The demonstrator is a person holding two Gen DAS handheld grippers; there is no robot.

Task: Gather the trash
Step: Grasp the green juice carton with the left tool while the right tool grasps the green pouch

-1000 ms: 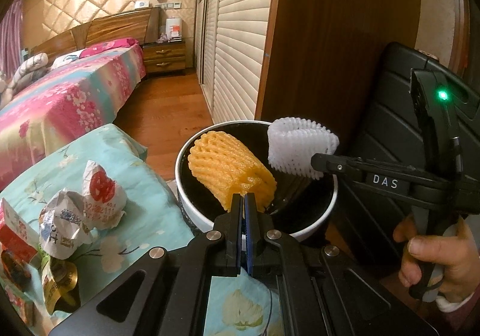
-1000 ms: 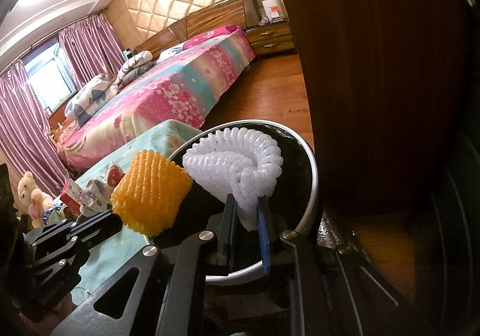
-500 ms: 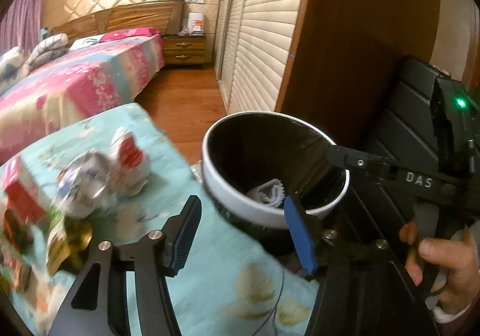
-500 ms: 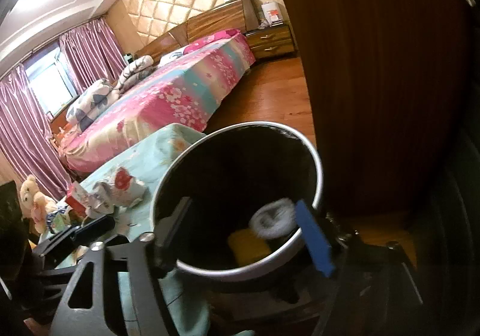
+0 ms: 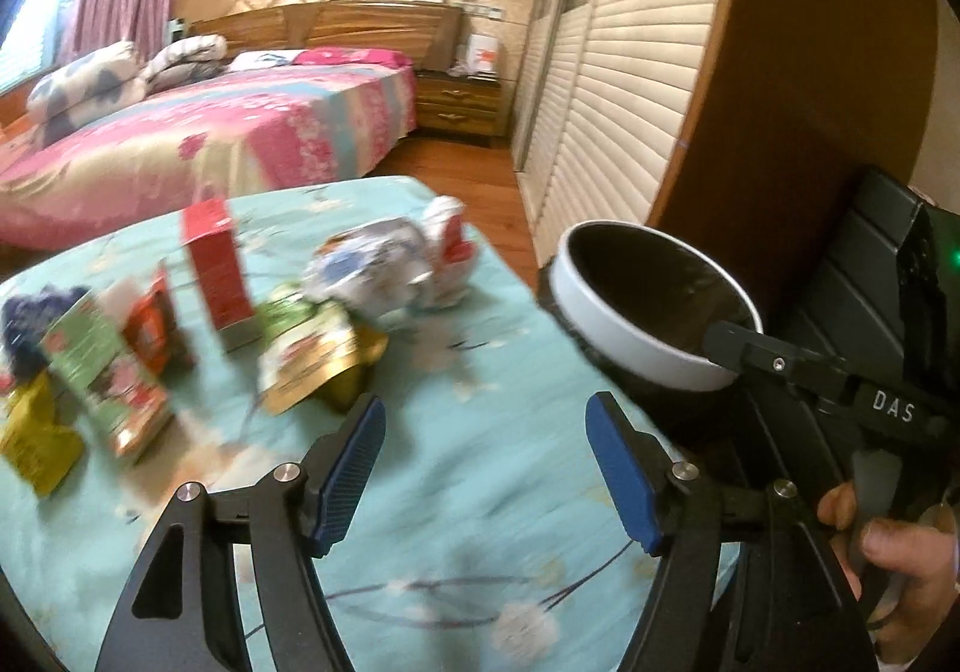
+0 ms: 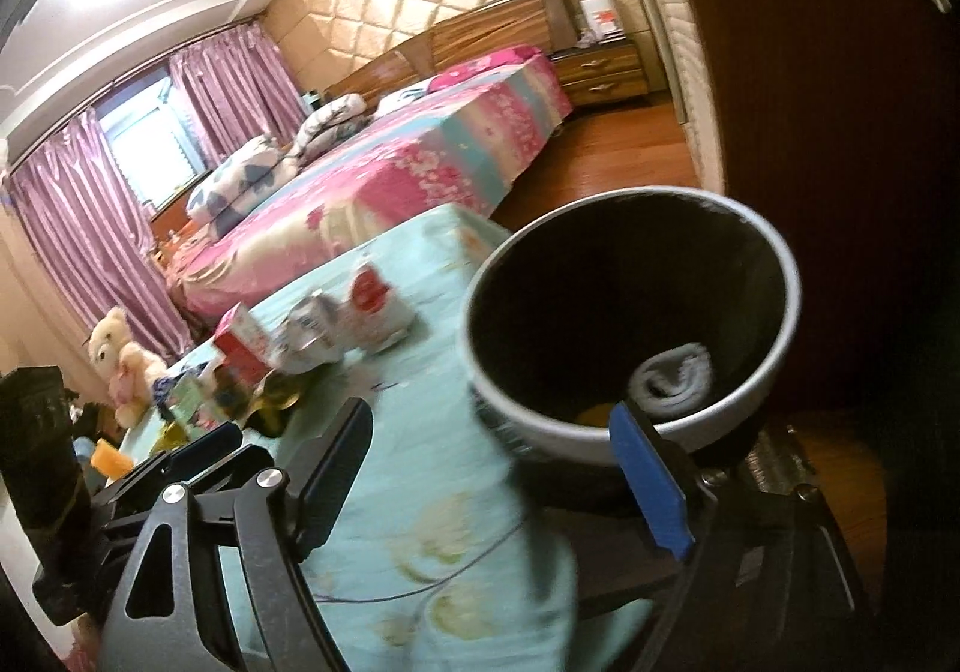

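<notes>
**Both grippers opening and empty beside the trash bin**

The left gripper is pointing down over the turquoise floral tablecloth. Its jaws are opening, the blue pads are standing well apart, and nothing is lying between them. Ahead of it and to its left, a cluster of trash is resting on the cloth: a gold foil wrapper nearest the left pad, a crumpled white paper wrapper farther ahead, an upright red carton, and a green printed packet farther to the left. These items are blurred, so finer detail cannot be read.

Ahead of the left gripper and to its right, the white-rimmed trash bin with a black liner is standing just beside the table edge.

The right gripper is being held by a person's hand, which is gripping its handle at the right of the left wrist view. Its jaws are also opening and are standing wide apart with nothing clamped. The bin is sitting directly ahead of its right finger. Inside the bin, a white foam net sleeve is lying at the bottom against the near wall, and an orange-yellow item is showing just beside it, mostly hidden by the rim.

A bed with a pink floral cover is standing far ahead of both grippers.
</notes>
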